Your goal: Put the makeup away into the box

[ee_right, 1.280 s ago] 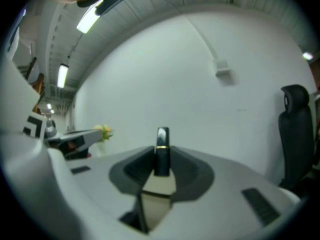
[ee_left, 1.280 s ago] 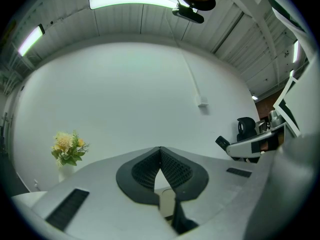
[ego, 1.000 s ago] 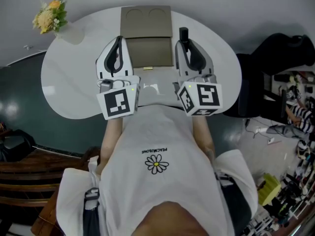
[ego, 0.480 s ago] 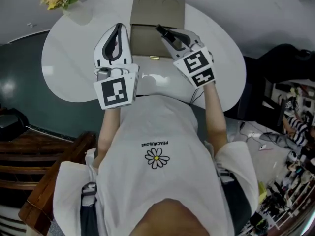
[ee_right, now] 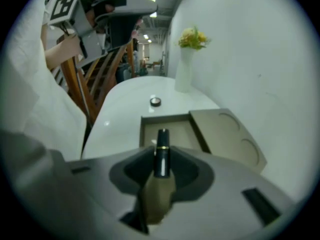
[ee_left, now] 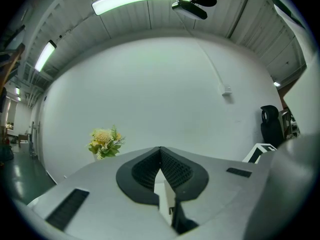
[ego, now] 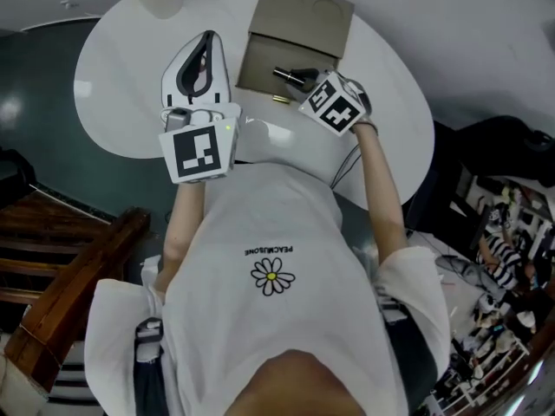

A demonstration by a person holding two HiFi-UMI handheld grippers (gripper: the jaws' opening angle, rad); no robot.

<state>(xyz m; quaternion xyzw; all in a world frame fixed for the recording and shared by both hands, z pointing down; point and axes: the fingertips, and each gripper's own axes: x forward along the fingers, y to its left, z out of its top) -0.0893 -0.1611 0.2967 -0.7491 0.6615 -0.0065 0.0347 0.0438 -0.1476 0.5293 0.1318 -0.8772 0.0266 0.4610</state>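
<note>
White table (ego: 113, 102): right hand-held gripper (ee_right: 160, 165) part-closed on makeup tube (ee_right: 162, 151) above box (ee_right: 178, 132); left hand-held gripper (ee_left: 160, 156) jaws together, empty.

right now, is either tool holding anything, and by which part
The right tool holds a makeup bottle by its tan body, with the dark cap sticking out ahead over the box. The left tool is shut and holds nothing.

White oval table (ego: 113, 94) carried three things. A tan box (ego: 260, 59) sat open near the middle, its lid (ego: 303, 11) folded flat on the tabletop behind it, two round recesses facing up. A white vase (ee_right: 183, 74) of yellow flowers (ee_right: 192, 36) stood upright at the far edge, and a small round pot (ee_right: 155, 101) lay between vase and box, touching neither.
</note>
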